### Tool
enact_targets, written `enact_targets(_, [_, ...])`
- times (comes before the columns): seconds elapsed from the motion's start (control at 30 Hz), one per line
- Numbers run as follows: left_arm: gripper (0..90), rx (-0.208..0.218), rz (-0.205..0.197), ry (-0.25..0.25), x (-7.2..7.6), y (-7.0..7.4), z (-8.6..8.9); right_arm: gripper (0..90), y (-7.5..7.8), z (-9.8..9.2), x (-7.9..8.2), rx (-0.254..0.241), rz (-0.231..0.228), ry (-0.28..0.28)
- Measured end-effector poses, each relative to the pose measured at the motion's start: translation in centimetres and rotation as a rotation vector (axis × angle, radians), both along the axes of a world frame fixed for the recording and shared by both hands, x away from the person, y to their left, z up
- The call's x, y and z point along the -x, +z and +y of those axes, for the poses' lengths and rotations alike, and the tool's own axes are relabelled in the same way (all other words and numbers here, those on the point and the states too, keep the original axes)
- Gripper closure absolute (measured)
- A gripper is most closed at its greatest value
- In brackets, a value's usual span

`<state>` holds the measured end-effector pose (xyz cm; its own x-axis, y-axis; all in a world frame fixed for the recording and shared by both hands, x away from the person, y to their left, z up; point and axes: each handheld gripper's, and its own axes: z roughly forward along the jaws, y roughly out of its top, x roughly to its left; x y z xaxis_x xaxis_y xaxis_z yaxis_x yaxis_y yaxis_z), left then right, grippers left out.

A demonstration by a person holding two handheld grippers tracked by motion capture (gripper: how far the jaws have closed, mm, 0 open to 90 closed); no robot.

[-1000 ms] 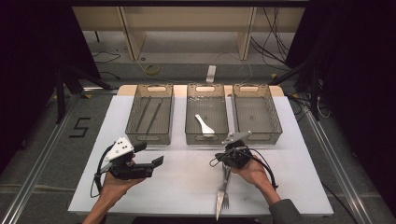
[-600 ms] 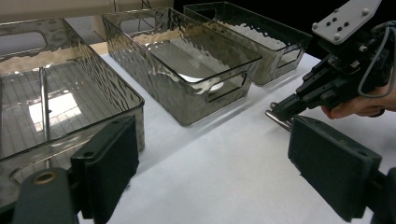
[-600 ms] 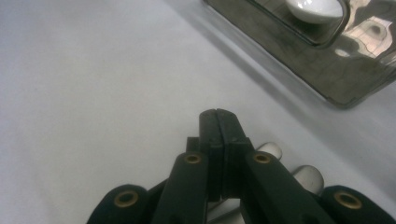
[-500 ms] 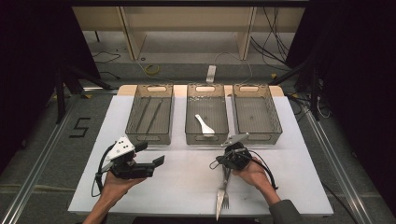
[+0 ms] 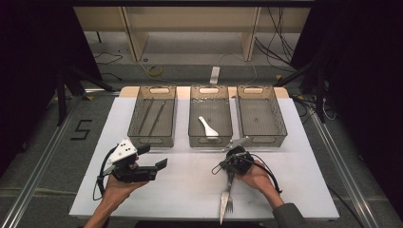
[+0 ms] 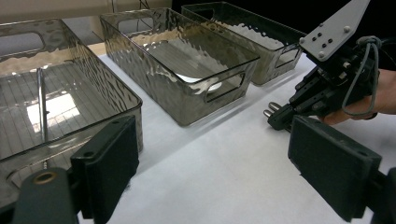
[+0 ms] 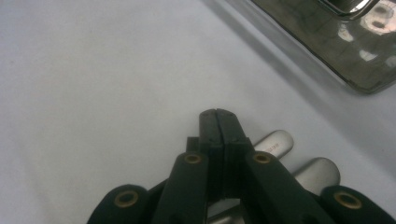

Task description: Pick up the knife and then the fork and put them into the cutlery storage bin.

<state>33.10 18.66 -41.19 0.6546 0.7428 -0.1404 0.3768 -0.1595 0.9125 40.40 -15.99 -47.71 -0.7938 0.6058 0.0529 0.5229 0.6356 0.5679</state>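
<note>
white table [image 5: 190, 190] — fork [image 5: 229, 202] and knife [image 5: 223, 207] lengthwise, tips toward person

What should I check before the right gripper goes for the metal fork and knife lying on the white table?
1. Right gripper open for a grasp: not ok, its jaws are pressed together with nothing between them.
2. Metal knife and metal fork within reach: ok, their handles lie side by side just under the jaws.
3. Knife and fork apart enough to take one alone: cannot tell.
4. Right-hand smoky plastic bin has room: ok, it looks empty.
5. Left gripper out of the way: ok, open, off to the left.
</note>
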Motion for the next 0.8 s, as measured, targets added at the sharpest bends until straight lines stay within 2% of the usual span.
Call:
enact_targets(0.3, [15.5, -0.007, -0.006, -0.004, 0.1, 0.0, 0.0, 90.0, 0.2, -0.1, -0.1, 0.048, -0.016, 0.005])
enact_targets(0.63, [15.6, -0.008, -0.008, -0.005, 0.1, 0.0, 0.0, 90.0, 0.4, -0.8, -0.2, 0.056, 0.013, -0.02])
enact_targets(0.8, [15.5, -0.008, -0.007, -0.004, 0.2, 0.1, 0.1, 90.0, 0.5, -1.4, -0.1, 0.07, 0.011, -0.029])
